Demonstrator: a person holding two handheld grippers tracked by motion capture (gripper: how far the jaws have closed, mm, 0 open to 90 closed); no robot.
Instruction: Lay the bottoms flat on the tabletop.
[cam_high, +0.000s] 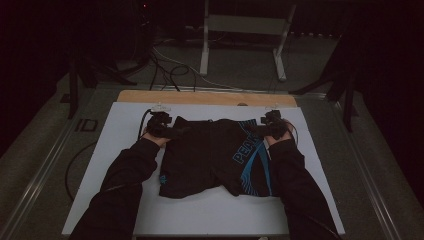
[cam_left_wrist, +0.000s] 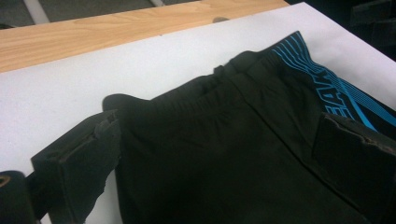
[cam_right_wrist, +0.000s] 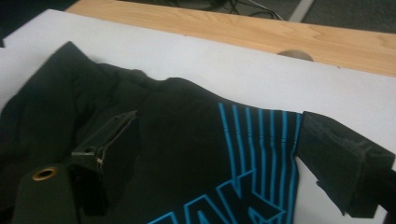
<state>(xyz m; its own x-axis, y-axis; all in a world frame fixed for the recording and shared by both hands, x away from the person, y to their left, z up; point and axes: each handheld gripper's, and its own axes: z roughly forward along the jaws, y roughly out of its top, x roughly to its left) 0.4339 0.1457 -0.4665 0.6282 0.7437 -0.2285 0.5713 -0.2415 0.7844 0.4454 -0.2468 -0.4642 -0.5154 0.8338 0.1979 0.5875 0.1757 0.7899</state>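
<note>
A: Where do the black shorts (cam_high: 215, 155) lie?

B: Flat on the white board (cam_high: 120, 150), waistband toward the wooden strip (cam_high: 200, 97). Bare board runs round every edge, widest at the near side.

A: And the grippers?

B: The left gripper (cam_high: 167, 131) and right gripper (cam_high: 260, 131) sit at the waistband corners, jaws spread apart, cloth lying loose between them.

A: Any writing?

B: Blue letters by the stripes, seemingly "PEAK".

I count one pair of black shorts (cam_high: 215, 155), one white board (cam_high: 125, 165) on the surface, and my two grippers.
</note>
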